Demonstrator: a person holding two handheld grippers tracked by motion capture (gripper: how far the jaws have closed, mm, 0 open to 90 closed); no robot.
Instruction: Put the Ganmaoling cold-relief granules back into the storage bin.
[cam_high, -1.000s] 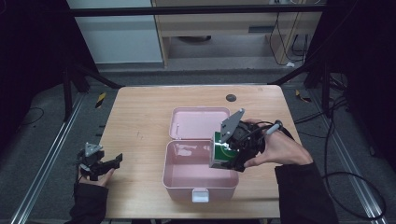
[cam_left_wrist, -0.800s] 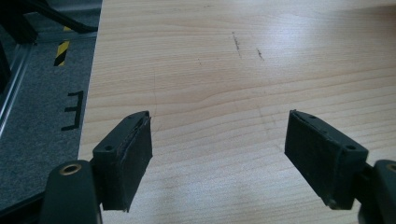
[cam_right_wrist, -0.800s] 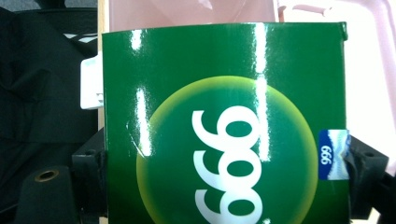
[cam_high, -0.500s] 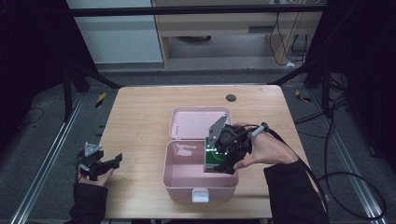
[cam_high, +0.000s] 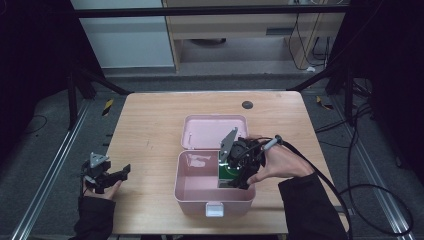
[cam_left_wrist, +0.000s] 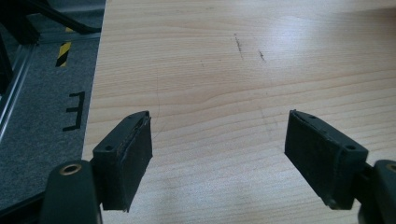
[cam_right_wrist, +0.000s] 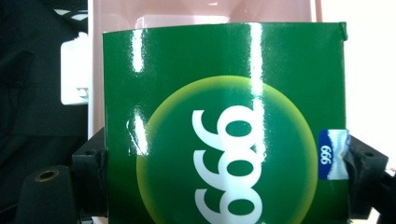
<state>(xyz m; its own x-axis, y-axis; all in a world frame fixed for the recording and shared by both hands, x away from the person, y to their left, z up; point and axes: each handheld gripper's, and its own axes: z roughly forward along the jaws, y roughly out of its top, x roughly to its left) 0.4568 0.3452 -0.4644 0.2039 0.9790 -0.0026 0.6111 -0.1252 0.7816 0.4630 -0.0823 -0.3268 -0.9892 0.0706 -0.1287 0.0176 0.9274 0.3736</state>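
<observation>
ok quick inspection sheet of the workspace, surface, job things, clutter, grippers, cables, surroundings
surface: wooden table, faint marks.
job's things: pink box, lid open; green carton partly inside its right end.
clutter: small dark disc near the far edge.
grippers: right gripper shut on the carton's sides; left gripper open, nothing between its jaws, at the table's left edge.
cables: black cable trails from the right gripper; more on the floor.
surroundings: dark frame rails, grey floor, cabinet behind.

Lab: aluminium rails (cam_high: 45, 185), trailing cables (cam_high: 370, 150).
</observation>
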